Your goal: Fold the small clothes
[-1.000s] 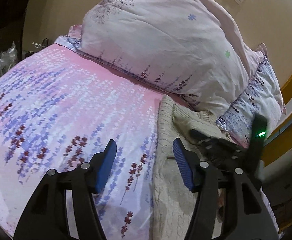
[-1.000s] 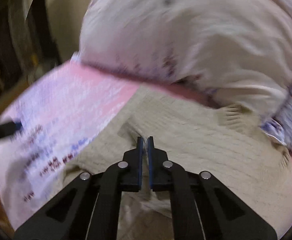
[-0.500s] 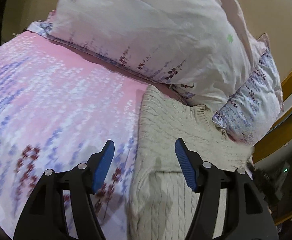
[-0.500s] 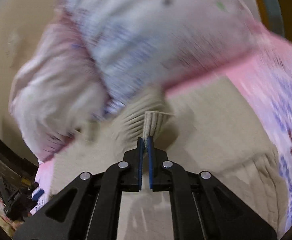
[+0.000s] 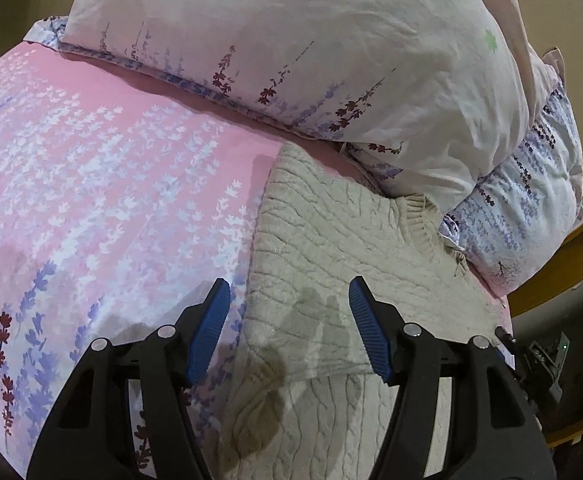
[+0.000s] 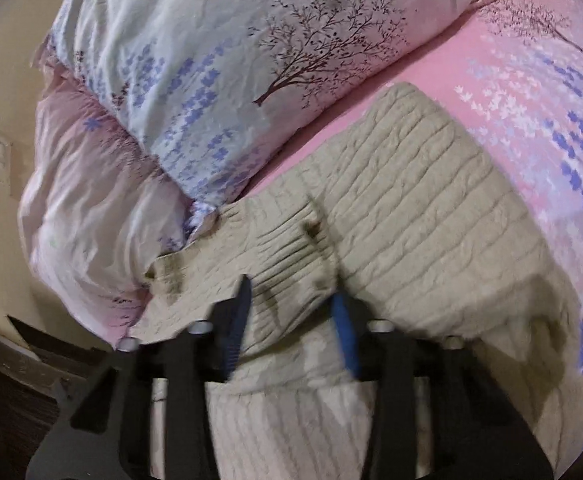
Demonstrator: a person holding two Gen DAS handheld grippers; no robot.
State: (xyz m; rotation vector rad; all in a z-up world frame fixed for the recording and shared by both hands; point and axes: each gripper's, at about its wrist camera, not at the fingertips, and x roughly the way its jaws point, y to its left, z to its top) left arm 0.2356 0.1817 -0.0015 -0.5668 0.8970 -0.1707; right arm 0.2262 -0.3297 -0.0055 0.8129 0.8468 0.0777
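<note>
Right wrist view shows my right tongs (image 6: pixel 291 320) apart over the sweater (image 6: pixel 431 208) folded on the bed (image 6: pixel 531 80) near the pillows (image 6: pixel 211 60), left tongs (image 5: pixel 287 320) apart, empty, ready to smooth it.

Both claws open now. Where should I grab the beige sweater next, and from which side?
Judging by its pose, take the sweater at its ribbed sleeve cuff, which bunches above the flat body. The right claw already straddles it; come straight down from above and close across the ribs.

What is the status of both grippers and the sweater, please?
Left gripper open, empty. Right gripper open above sweater. Pillows crowd its collar end.
</note>
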